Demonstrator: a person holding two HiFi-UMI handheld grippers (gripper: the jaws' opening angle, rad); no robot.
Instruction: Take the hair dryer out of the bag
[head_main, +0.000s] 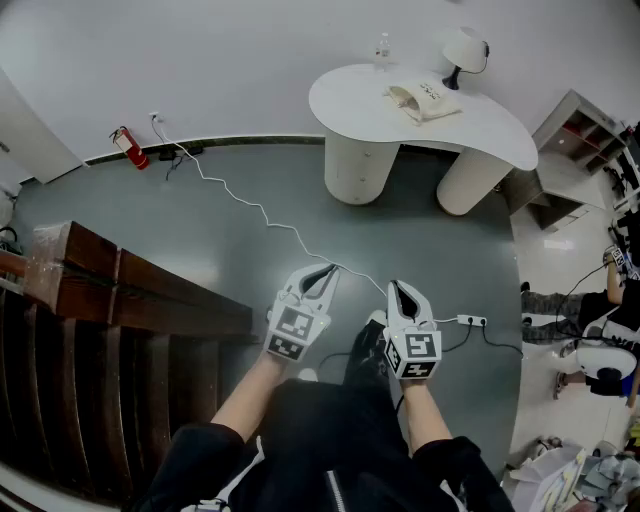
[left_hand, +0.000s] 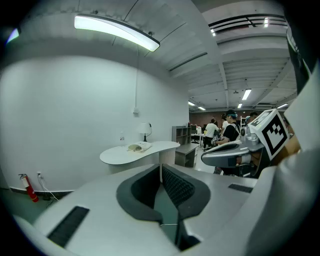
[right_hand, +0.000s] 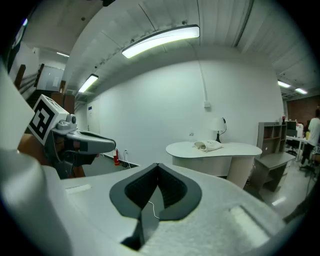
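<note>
Bag (head_main: 425, 100) lies flat on the white table (head_main: 480, 128) up at one o'clock, well apart from me. Its long axis runs roughly nine to three, mouth toward nine. Hair dryer not showing, so I can't tell its heading. Left gripper (head_main: 326, 272) and right gripper (head_main: 398, 288) hover side by side over the grey floor (head_main: 420, 230), jaws clenched on nothing.

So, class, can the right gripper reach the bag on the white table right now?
Probably not: the right gripper, shut, hangs by the person, with open floor between it and the bag.
</note>
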